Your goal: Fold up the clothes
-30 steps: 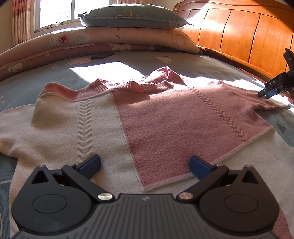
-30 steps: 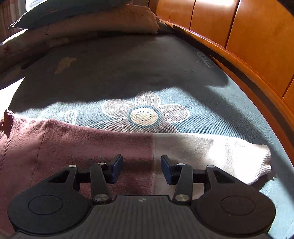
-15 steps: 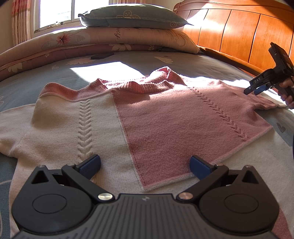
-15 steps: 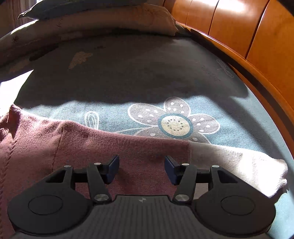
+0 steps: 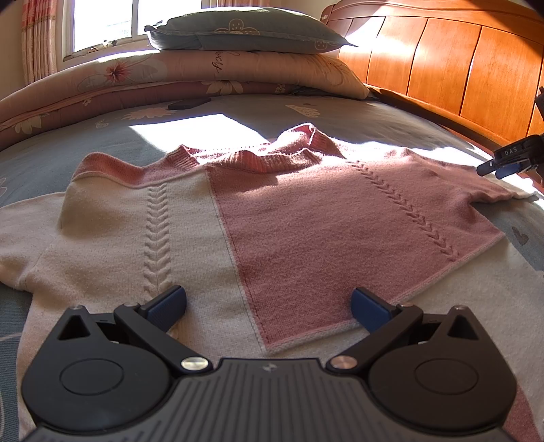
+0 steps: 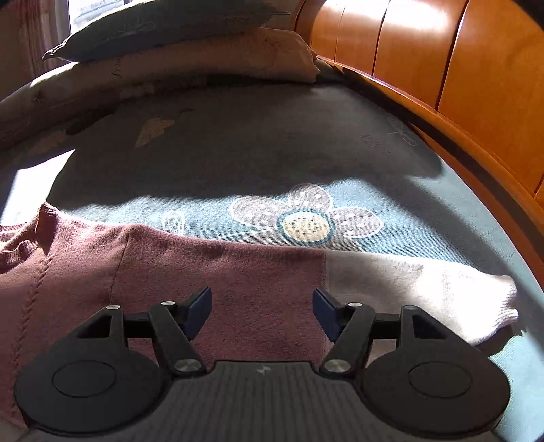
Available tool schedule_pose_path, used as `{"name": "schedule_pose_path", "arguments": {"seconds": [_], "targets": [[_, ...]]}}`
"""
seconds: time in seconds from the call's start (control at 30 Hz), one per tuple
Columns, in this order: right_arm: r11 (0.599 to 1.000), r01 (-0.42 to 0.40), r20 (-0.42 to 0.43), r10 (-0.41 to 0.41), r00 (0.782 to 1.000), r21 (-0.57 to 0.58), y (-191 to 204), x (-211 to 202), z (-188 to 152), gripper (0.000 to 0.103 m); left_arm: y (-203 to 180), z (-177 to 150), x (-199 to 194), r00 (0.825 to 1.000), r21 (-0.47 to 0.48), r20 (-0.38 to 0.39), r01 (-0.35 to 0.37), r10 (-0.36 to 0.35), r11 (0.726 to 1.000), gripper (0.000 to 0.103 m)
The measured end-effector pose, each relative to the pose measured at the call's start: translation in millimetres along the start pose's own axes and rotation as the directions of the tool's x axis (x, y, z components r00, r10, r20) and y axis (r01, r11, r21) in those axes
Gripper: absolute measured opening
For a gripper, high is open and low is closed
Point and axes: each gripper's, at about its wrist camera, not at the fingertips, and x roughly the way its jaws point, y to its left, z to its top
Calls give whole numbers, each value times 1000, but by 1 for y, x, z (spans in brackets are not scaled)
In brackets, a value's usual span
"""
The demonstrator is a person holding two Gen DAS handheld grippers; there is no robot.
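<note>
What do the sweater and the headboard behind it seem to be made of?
Sweater: a soft knit, probably wool or a blend; fuzzy matte surface, ribbed collar and raised braid pattern, in pink and cream panels.
Headboard: wood, or possibly veneer, with a glossy orange-brown finish; panel seams and bright sun glare show on it.

The left wrist view looked low and close across the sweater (image 5: 306, 221) toward the pillows (image 5: 244, 30). The right wrist view looked steeply down, close over its sleeve (image 6: 408, 282). Both shared the headboard (image 5: 442, 61).
</note>
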Motion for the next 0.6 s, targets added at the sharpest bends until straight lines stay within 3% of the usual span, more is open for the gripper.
{"name": "schedule_pose_path", "arguments": {"seconds": [0.17, 0.37, 0.6], "targets": [[999, 22, 14, -23, 1000, 43, -30, -10, -34, 70, 0, 0, 0, 1000, 0, 0, 0, 0, 1000, 103], [991, 32, 92, -44, 995, 127, -58, -26, -16, 71, 0, 0, 0, 1000, 0, 0, 0, 0, 1000, 103], [991, 30, 55, -38, 998, 131, -84, -4, -33, 73, 0, 0, 0, 1000, -1, 0, 1, -1, 1000, 102]]}}
